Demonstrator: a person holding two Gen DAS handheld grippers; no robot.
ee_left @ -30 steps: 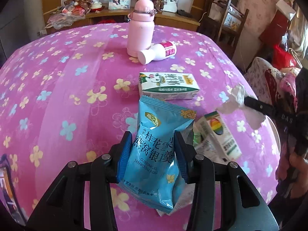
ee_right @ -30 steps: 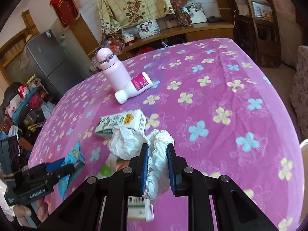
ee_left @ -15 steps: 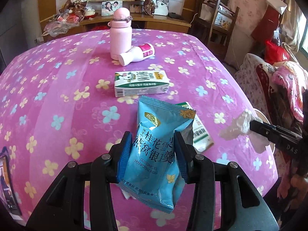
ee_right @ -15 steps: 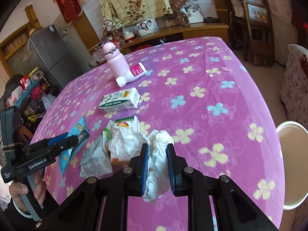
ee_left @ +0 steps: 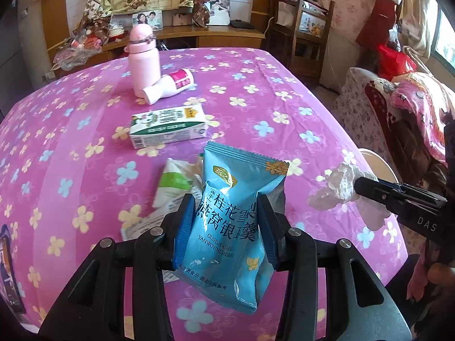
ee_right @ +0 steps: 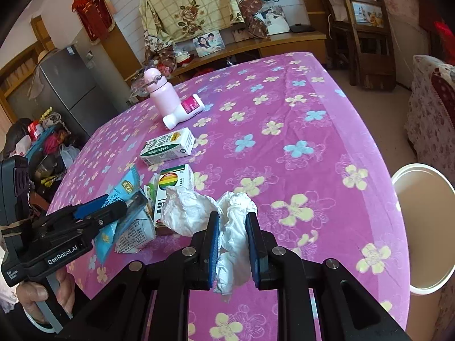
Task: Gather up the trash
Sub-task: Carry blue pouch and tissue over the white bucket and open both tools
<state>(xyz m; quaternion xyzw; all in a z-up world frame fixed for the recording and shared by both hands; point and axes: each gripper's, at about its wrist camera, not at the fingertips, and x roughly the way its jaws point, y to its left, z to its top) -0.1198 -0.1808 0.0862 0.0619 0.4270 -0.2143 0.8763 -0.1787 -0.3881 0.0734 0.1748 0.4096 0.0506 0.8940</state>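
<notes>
My left gripper (ee_left: pixel 226 207) is shut on a blue snack packet (ee_left: pixel 230 221), held upright above the purple flowered tablecloth (ee_left: pixel 71 142). My right gripper (ee_right: pixel 232 221) is shut on a crumpled white tissue (ee_right: pixel 236 227) that hangs out above and below the pads. Each view shows the other gripper: the right gripper (ee_left: pixel 359 184) with the tissue (ee_left: pixel 338 187) sits at the table's right edge, and the left gripper (ee_right: pixel 122 206) carries the packet (ee_right: pixel 126 187). A white bin (ee_right: pixel 421 221) stands beside the table on the right.
On the cloth lie a green-and-white carton (ee_left: pixel 167 129), a rainbow-printed carton (ee_right: pixel 175 187), a crumpled carton (ee_left: pixel 173 184), a lying white bottle (ee_left: pixel 170 85) and an upright pink flask (ee_left: pixel 143 59). A wooden chair (ee_right: pixel 366 42) and a covered sofa (ee_left: pixel 398 119) stand nearby.
Both grippers have drawn back from the table's middle toward its right edge, each keeping its load. The white bin has come into the right wrist view.
</notes>
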